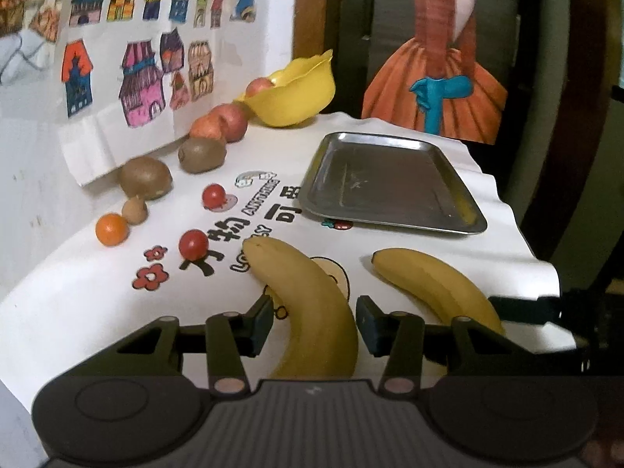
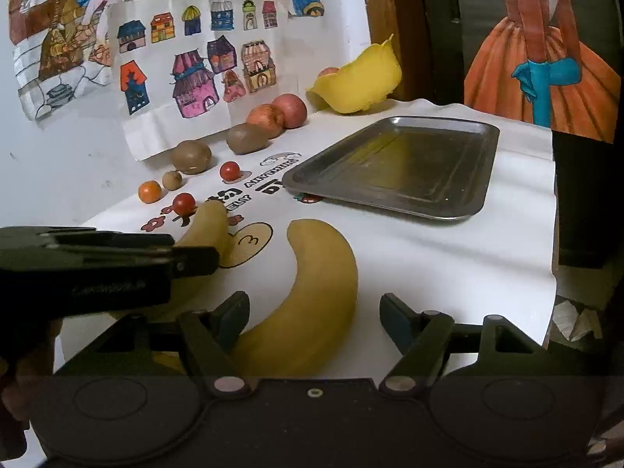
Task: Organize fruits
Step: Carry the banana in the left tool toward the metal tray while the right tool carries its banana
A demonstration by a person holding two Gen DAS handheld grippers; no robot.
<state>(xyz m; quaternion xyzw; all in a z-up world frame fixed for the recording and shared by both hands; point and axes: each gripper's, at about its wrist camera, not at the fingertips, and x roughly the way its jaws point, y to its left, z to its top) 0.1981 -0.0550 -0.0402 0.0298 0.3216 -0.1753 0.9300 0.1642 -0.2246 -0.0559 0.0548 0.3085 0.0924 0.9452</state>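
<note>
Right now each gripper is lined up on its own banana, and neither has taken hold. Seen from the left wrist, the left gripper (image 1: 314, 321) has its fingers (image 1: 260, 323) spread wide, straddling the left banana (image 1: 308, 304) with a clear gap on each side. From the right wrist, the right gripper (image 2: 314, 318) is likewise released around the right banana (image 2: 312, 304); its left finger sits touching or nearly touching the fruit, while the other stands well apart. Both bananas lie on the white printed cloth covering the surface (image 2: 448, 265), near its front edge, with the empty metal tray (image 2: 394, 163) just behind them.

The step in hand looks like a two-handed pick of the bananas, probably bound for the tray. To do it well, I would centre the right gripper first, so that closing does not shove the fruit sideways. Both should close across the thick middle of the curve, not near the tips, and gently, since ripe peel bruises and a curved fruit may roll in the grip. Lifting straight up before moving would avoid dragging the cloth.

Along the wall, the apples (image 1: 222, 124), kiwis (image 1: 146, 177), cherry tomatoes (image 1: 194, 244), small orange (image 1: 112, 229) and yellow bowl (image 1: 296, 93) are untouched.
</note>
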